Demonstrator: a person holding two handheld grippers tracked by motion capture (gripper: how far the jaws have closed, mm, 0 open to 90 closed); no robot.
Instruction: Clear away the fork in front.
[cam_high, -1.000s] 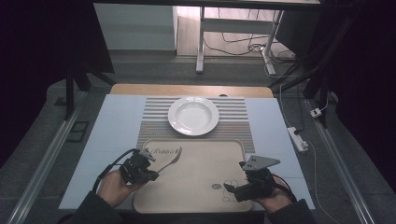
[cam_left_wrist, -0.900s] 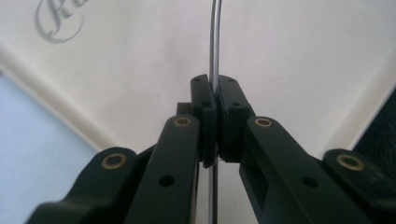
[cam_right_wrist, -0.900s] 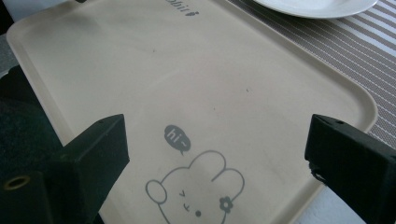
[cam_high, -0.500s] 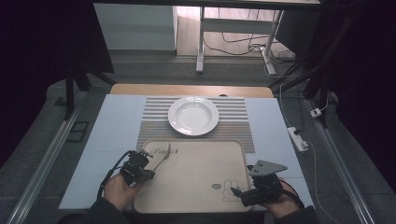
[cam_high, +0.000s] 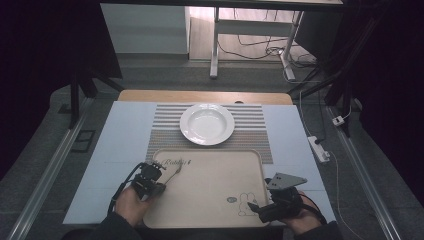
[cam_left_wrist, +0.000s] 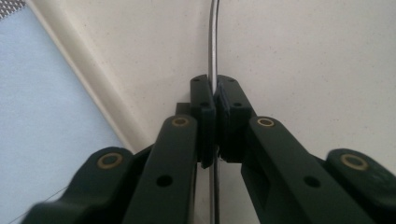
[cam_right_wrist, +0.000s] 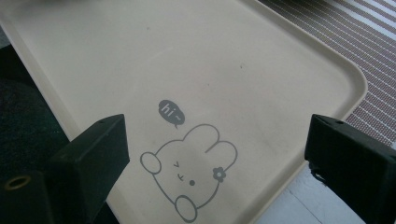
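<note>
I read two pieces of text, both printed on the beige tray (cam_high: 210, 200). In the right gripper view, a small dark speech bubble (cam_right_wrist: 171, 112) holds the word "hi~" in pale letters, set just above a line-drawn rabbit (cam_right_wrist: 189, 175) with a flower beside its face. In the high view, a cursive word (cam_high: 177, 162) stands near the tray's far left corner; it seems to begin with "R", perhaps "Rabbit", but I cannot make it out for certain at this size. I find no other labels, brands or numbers that can be read.
</note>
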